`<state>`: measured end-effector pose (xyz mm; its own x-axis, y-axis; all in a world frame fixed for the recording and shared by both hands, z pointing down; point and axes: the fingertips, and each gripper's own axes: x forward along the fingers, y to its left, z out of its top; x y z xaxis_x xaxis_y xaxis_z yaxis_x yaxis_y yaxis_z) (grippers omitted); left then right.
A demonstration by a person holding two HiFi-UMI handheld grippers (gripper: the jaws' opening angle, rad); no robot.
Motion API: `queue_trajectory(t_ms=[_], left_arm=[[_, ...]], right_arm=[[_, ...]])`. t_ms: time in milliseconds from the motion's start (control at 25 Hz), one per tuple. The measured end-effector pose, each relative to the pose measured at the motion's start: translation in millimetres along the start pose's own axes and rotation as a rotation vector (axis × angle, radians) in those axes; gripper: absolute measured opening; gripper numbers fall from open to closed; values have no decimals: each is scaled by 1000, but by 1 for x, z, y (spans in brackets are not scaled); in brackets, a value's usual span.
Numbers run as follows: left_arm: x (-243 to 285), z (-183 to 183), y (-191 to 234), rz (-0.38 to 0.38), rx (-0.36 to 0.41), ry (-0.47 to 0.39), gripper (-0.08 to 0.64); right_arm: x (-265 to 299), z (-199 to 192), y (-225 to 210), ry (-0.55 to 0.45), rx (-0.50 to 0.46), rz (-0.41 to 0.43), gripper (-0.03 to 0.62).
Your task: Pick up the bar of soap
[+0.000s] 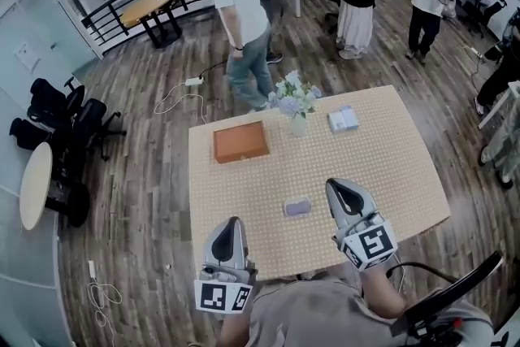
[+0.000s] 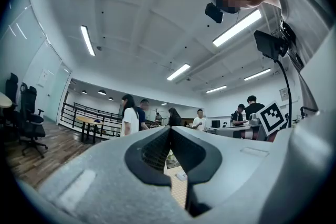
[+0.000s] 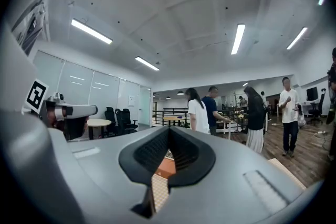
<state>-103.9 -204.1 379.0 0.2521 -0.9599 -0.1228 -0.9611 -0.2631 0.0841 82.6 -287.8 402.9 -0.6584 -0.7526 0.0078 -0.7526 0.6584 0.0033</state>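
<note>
Dimpled matt tabletop [image 1: 390,166], wood-plank floor [image 1: 154,175]

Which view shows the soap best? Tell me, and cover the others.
Head view: the soap lies whole and unblocked on the table. The left gripper view shows only a small pale shape, perhaps the soap; the right gripper view shows none of it.

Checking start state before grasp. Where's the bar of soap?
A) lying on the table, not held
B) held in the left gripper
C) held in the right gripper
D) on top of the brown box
A: the bar of soap lies flat on the table, just left of the right gripper. That gripper's jaws are shut on nothing, and the left gripper is shut and empty too.
</note>
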Motion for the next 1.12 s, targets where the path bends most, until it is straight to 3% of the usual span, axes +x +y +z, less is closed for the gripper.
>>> queue_trajectory(t_ms=[160,360,520,640,720,920,1120], left_arm=[[-3,-1,8,-8,2,0,-6],[-13,5,18,-6,5,-20,-6],[-25,7,29,9,-2,-24,-6],[-36,-1,38,32,-12,-11,-6],[-41,-5,43,46,-18,-4,-6],[-50,-1,56,69,-20,-1,-6],[-53,-4,67,84,-16,10,-6]], right_arm=[[3,-7,8,13,-9,4,-2],[9,-11,20,41,-111,49,-2],[29,-37,25,161,-192,124,0],[47,-78,32,294,-324,224,0],[57,-112,34,389,-386,275,49],[78,-192,39,599,-471,373,252],[86,-284,44,720,-699,487,285]])
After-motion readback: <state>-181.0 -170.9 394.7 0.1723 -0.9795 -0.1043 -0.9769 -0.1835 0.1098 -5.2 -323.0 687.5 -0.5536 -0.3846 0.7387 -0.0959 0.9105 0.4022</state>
